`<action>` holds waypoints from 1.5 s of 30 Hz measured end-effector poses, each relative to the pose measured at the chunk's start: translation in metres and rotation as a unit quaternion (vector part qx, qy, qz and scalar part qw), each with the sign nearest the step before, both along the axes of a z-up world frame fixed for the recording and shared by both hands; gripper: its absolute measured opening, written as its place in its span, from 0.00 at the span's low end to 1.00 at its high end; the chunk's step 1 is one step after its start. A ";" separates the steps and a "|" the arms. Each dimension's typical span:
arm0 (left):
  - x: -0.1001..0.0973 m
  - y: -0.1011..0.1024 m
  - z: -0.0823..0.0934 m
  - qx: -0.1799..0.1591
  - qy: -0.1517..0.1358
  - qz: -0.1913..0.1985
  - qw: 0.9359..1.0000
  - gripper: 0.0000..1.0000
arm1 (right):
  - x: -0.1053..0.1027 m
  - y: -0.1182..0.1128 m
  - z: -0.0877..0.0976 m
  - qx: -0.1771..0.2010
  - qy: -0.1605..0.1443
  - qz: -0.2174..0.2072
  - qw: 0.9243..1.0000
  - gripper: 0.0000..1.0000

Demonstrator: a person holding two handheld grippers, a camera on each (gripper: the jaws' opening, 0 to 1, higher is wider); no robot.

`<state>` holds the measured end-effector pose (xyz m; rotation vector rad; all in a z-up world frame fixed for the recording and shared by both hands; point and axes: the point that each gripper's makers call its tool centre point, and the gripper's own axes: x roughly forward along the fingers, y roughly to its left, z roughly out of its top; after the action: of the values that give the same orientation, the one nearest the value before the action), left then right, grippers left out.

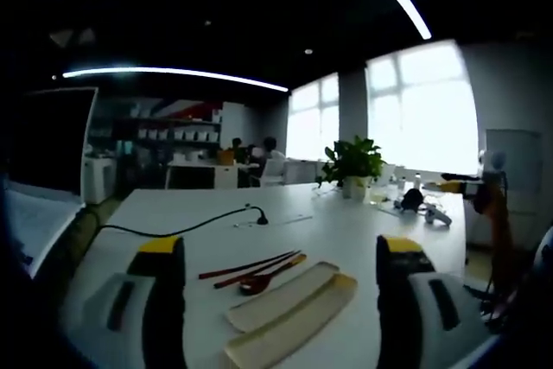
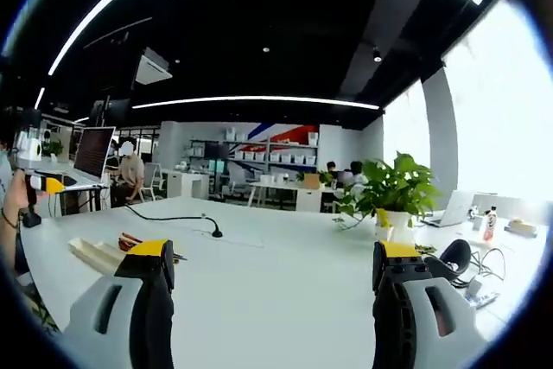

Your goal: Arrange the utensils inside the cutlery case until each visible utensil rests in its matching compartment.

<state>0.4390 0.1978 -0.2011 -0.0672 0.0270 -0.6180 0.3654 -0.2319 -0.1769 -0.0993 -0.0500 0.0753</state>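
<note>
Chopsticks (image 1: 246,267) and a dark wooden spoon (image 1: 270,276) lie loose on the white table (image 1: 346,239), just left of the open cutlery case (image 1: 289,308). They look light, stiff and thin, so I'd pinch them mid-shaft. Left gripper (image 1: 281,295) and right gripper (image 2: 272,287) both hang wide, holding nothing. Black cable (image 1: 186,222) and potted plant (image 1: 352,164) sit farther back, not blocking.

Spoon (image 1: 262,281) bowl sitting dark and blurred beside the case (image 1: 289,313), case's near end running behind the left jaw in the right gripper view, far shelves too small to read
</note>
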 end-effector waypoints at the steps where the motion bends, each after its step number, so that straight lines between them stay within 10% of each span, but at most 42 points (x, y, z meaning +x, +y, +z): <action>1: 0.000 0.001 -0.001 0.001 0.000 0.002 1.000 0.97 | 0.000 0.001 0.000 0.000 0.000 0.000 1.000 0.99; 21: 0.004 0.008 -0.012 0.031 0.012 0.014 0.999 0.93 | 0.023 0.071 0.021 -0.034 -0.011 0.094 0.995 0.99; 31: 0.010 0.017 -0.015 0.036 0.013 0.031 0.999 0.88 | 0.028 0.144 0.021 -0.005 -0.008 0.246 0.969 0.99; 45: 0.005 0.005 -0.003 0.010 -0.018 0.006 1.000 0.92 | 0.050 0.176 0.039 0.012 -0.030 0.292 0.956 0.99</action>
<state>0.4438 0.2031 -0.2036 -0.0373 -0.0015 -0.6076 0.4158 -0.0556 -0.1374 -0.0594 -0.1402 0.6643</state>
